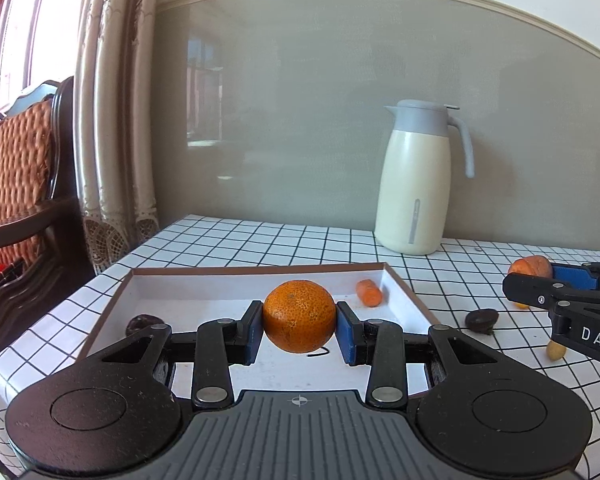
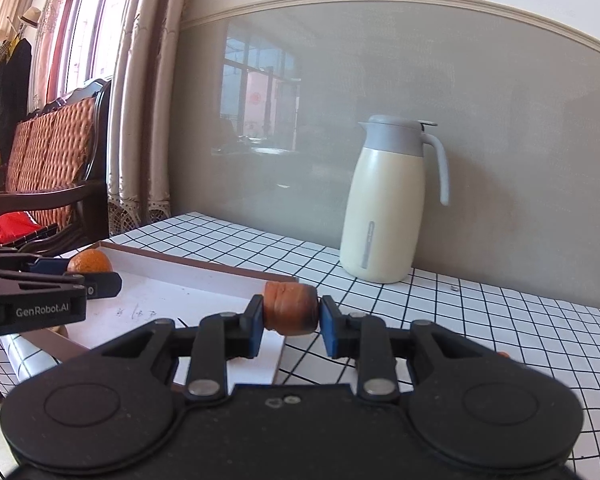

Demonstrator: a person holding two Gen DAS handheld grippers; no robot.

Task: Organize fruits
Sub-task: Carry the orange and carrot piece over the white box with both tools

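My left gripper pinches a mandarin orange between its blue pads, held over the white tray. A carrot chunk lies in the tray ahead and to the right of it, a dark fruit in the tray to its left. My right gripper clamps a carrot piece above the tray's near corner. Cream thermos jug stands on the checked worktop, ahead-right. Another dark fruit sits on the worktop right of the tray.

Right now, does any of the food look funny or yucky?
Yes. The carrot chunk in the right hand-held gripper has a blackened end that looks spoiled. It is also a vegetable among fruit, like the piece lying in the tray.
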